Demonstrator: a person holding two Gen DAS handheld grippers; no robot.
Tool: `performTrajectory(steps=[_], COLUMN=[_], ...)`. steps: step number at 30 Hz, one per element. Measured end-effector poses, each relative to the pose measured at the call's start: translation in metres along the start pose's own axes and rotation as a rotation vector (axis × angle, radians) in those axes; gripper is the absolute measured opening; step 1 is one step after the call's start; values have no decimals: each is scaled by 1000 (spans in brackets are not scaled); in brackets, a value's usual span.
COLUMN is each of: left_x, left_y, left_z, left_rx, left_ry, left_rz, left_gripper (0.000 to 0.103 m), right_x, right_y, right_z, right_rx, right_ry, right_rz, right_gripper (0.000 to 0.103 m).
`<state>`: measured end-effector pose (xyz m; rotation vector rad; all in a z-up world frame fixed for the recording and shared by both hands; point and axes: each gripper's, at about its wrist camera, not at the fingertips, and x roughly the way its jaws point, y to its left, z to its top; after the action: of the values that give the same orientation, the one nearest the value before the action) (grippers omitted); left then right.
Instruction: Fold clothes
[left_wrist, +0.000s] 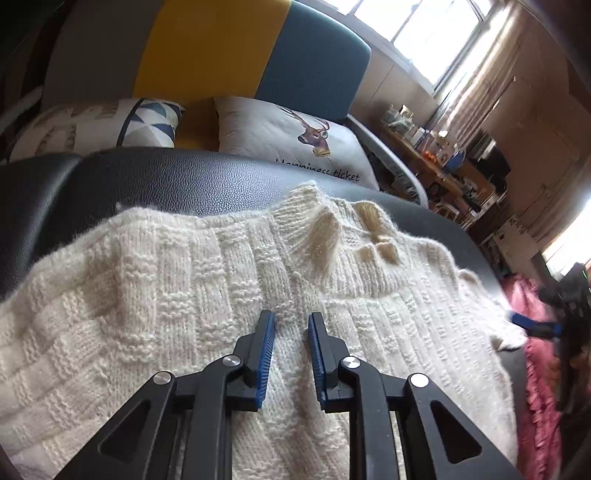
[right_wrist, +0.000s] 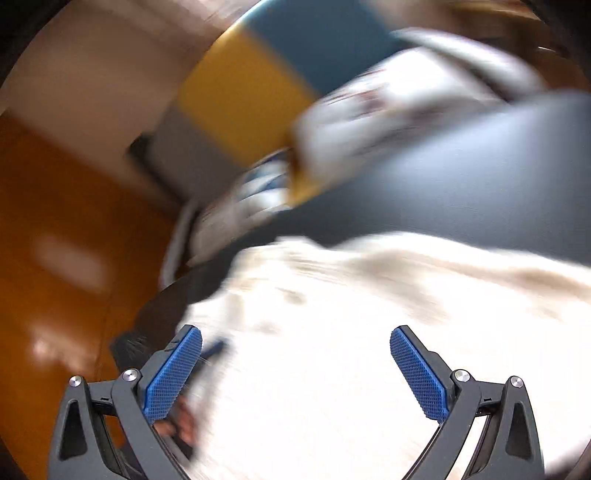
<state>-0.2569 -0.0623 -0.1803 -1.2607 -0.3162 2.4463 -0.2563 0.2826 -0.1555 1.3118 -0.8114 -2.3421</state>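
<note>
The cream knit sweater (left_wrist: 229, 280) is lying spread across a black leather surface (left_wrist: 155, 181), its ribbed collar (left_wrist: 332, 225) pointing away toward the pillows and its body running back under the left gripper (left_wrist: 291, 325). That gripper is hovering low over the middle of the chest, just below the neckline, with its blue pads (left_wrist: 266, 354) standing a narrow gap apart and no wool between them; whether the tips are touching the knit I cannot tell.

The right gripper (right_wrist: 295, 347) is spread wide and holding nothing. Its view is heavily smeared, so all that is showing is pale fabric (right_wrist: 332, 332) filling the space below and ahead of the pads. From the left camera, the right gripper (left_wrist: 535, 325) is sitting at the sweater's far right edge, near where a sleeve or shoulder trails off beside a pink ruffled garment (left_wrist: 539, 387).

So the sweater's length is running front to back from the person, and the right side edge is nearer the right gripper, while the left is parked centrally. A side fold would likely start there.

Behind the leather surface, a deer-print pillow (left_wrist: 288, 144) and a triangle-patterned pillow (left_wrist: 110, 125) are leaning against a yellow and blue headboard (left_wrist: 236, 48).
</note>
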Motion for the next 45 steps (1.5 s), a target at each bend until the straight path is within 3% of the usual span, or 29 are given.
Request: performTrajectory(steps=[5, 9, 12, 14, 16, 21, 22, 24, 25, 26, 31, 36, 40, 43, 45], left_x=[-4, -25, -31, -28, -20, 11, 16, 17, 17, 16, 35, 53, 53, 49, 47], left_y=[-24, -48, -86, -109, -128, -152, -155, -162, -166, -172, -224, -292, -336, -343, -337], left_z=[0, -5, -18, -27, -34, -49, -52, -49, -46, -42, -26, -25, -24, -35, -40], left_rx=[62, -2, 91, 147, 178, 201, 200, 184, 167, 145, 99, 121, 197, 253, 277], left_ry=[23, 7, -3, 6, 29, 129, 144, 164, 171, 178, 273, 339, 342, 336, 325], left_rz=[152, 115, 141, 145, 134, 142, 153, 118, 80, 32, -192, -318, -331, -306, -268], left_gripper=[18, 18, 19, 19, 19, 20, 19, 19, 19, 19, 18, 21, 22, 22, 22], right_x=[-150, -215, -227, -222, -214, -226, -227, -225, -225, -225, -222, -209, -176, -172, -185], right_y=[-133, -201, -230, -241, -248, -258, -260, -264, -267, -271, -275, -237, -188, -194, -207], right_z=[-40, -60, -62, -58, -52, -42, -42, -40, -40, -41, -39, -27, -25, -39, -55], right_rx=[277, 434, 481, 492, 496, 494, 489, 474, 475, 479, 434, 232, 33, 165, 284], right_ry=[-225, -363, -409, -408, -409, -482, -486, -482, -480, -479, -482, -448, -325, -324, -378], right_rz=[-226, -371, -439, -483, -524, -512, -522, -547, -544, -531, -427, -278, -249, -141, -74], right_gripper=[103, 103, 98, 75, 67, 66, 60, 35, 17, 11, 10, 10, 9, 12, 38])
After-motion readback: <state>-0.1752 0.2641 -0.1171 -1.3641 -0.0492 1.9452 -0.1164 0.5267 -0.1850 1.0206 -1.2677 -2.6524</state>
